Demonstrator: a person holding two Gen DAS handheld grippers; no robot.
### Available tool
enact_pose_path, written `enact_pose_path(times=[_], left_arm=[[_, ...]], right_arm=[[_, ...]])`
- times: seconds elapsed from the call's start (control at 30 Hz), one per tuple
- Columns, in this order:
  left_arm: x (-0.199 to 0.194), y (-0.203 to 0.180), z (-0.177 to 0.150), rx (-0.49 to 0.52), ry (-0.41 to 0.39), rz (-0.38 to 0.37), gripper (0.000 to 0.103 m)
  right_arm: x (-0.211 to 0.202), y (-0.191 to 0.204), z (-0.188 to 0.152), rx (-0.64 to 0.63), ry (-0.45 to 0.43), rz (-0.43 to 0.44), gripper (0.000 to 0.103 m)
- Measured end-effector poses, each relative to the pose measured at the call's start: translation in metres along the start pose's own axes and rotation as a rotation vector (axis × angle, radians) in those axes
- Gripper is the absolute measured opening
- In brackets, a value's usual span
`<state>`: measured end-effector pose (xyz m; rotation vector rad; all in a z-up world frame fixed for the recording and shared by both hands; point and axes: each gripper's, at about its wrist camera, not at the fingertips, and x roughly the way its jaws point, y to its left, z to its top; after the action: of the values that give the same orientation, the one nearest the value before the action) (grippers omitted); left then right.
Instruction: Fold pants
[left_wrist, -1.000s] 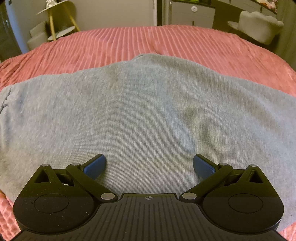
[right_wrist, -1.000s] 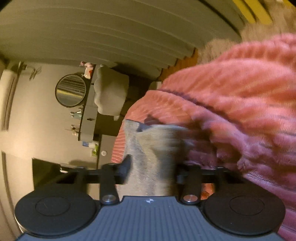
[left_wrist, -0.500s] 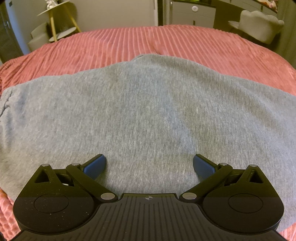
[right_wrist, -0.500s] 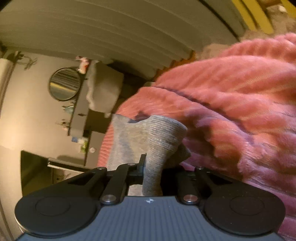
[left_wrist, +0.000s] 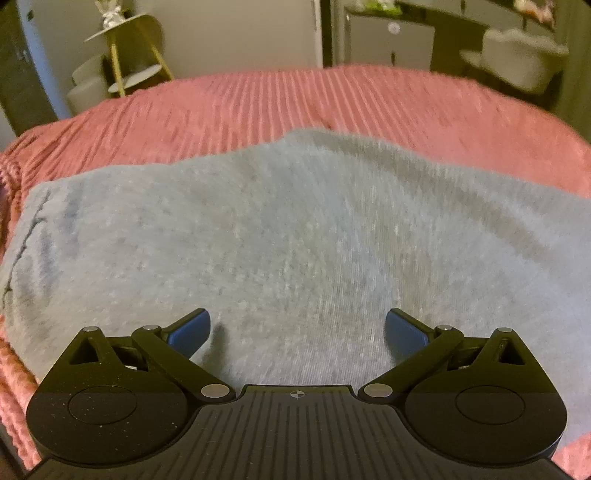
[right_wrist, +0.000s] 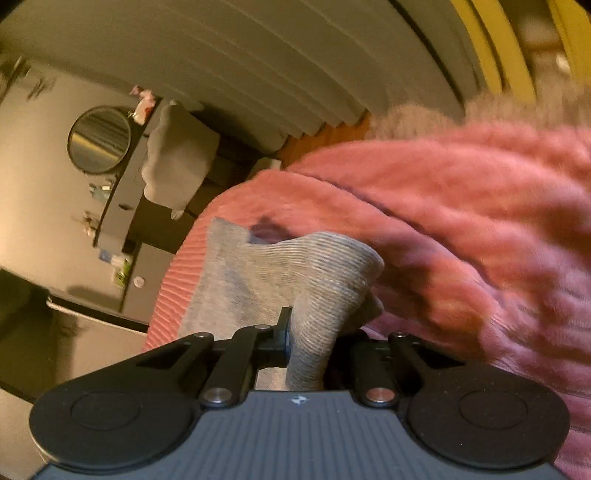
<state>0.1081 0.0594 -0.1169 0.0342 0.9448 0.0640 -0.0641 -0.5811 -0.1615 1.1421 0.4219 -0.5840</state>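
My left gripper (left_wrist: 297, 330) stands wide apart, blue pads empty, over the grey ribbed-knit pants (left_wrist: 295, 236). These lie spread flat on the pink ribbed bedspread (left_wrist: 295, 99), one dark crease at nine o'clock. My right gripper (right_wrist: 308, 341) is clamped on a bunched ribbed end of the pants (right_wrist: 295, 280), which rises in a fold at twelve o'clock. No writing is legible. Surroundings: a gold two-tier side table (left_wrist: 125, 55) at eleven o'clock in the left view; in the right view, a round wall mirror (right_wrist: 99, 139) at ten o'clock and the bedspread (right_wrist: 461, 229) bulking at three o'clock.
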Motion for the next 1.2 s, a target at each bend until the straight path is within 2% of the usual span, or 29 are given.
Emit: enact_pose_path(times=[0.07, 0.13, 0.23, 0.3, 0.33, 0.43, 0.5, 0.53, 0.6, 0.63, 0.7, 0.73, 0.77, 0.8, 0.87, 0.9, 0.97, 1.03, 1.1, 1.2], left_arm=[[-0.009, 0.008, -0.002, -0.037, -0.007, -0.031, 0.103], [-0.018, 0.019, -0.004, -0.08, -0.014, -0.059, 0.103], [-0.033, 0.037, -0.008, -0.152, -0.034, -0.079, 0.103], [-0.043, 0.048, -0.011, -0.183, -0.051, -0.078, 0.103], [-0.048, 0.054, -0.013, -0.19, -0.059, -0.069, 0.103], [-0.063, 0.063, -0.02, -0.181, -0.092, -0.002, 0.103], [-0.068, 0.071, -0.026, -0.179, -0.108, 0.041, 0.103], [-0.07, 0.076, -0.028, -0.191, -0.106, 0.036, 0.103], [-0.07, 0.087, -0.034, -0.247, -0.094, -0.008, 0.103], [-0.071, 0.092, -0.037, -0.266, -0.091, -0.023, 0.103], [-0.068, 0.094, -0.04, -0.279, -0.083, -0.044, 0.103], [-0.066, 0.094, -0.039, -0.279, -0.076, -0.057, 0.103], [-0.064, 0.093, -0.037, -0.274, -0.07, -0.064, 0.103], [-0.061, 0.092, -0.035, -0.268, -0.064, -0.068, 0.103], [-0.057, 0.088, -0.034, -0.251, -0.047, -0.087, 0.103], [-0.053, 0.085, -0.033, -0.242, -0.034, -0.11, 0.103], [-0.049, 0.082, -0.032, -0.225, -0.014, -0.171, 0.103], [-0.051, 0.08, -0.031, -0.219, -0.021, -0.203, 0.103], [-0.052, 0.078, -0.031, -0.213, -0.03, -0.231, 0.103], [-0.048, 0.066, -0.026, -0.207, -0.01, -0.293, 0.103]], right_arm=[[-0.011, 0.031, -0.002, -0.104, -0.035, -0.005, 0.009], [-0.025, 0.074, -0.012, -0.261, -0.071, 0.005, 0.009], [-0.05, 0.155, -0.048, -0.542, -0.126, 0.076, 0.009], [-0.065, 0.209, -0.09, -0.724, -0.124, 0.159, 0.009], [-0.074, 0.235, -0.122, -0.826, -0.119, 0.217, 0.009], [-0.081, 0.278, -0.223, -1.088, -0.023, 0.383, 0.009], [-0.071, 0.284, -0.3, -1.247, 0.071, 0.447, 0.01], [-0.059, 0.28, -0.338, -1.305, 0.141, 0.458, 0.01], [-0.028, 0.26, -0.402, -1.372, 0.334, 0.421, 0.011], [-0.008, 0.245, -0.43, -1.404, 0.442, 0.358, 0.014], [-0.017, 0.227, -0.45, -1.469, 0.295, 0.378, 0.016], [-0.021, 0.233, -0.452, -1.506, 0.309, 0.369, 0.018], [-0.024, 0.237, -0.447, -1.509, 0.341, 0.379, 0.021], [-0.025, 0.241, -0.442, -1.496, 0.384, 0.385, 0.028], [-0.032, 0.248, -0.42, -1.398, 0.47, 0.398, 0.054], [-0.038, 0.25, -0.407, -1.324, 0.475, 0.43, 0.061], [-0.054, 0.244, -0.379, -1.174, 0.452, 0.484, 0.087], [-0.065, 0.233, -0.353, -0.989, 0.41, 0.505, 0.094], [-0.062, 0.224, -0.326, -0.782, 0.417, 0.492, 0.099], [-0.055, 0.212, -0.288, -0.558, 0.393, 0.398, 0.101]])
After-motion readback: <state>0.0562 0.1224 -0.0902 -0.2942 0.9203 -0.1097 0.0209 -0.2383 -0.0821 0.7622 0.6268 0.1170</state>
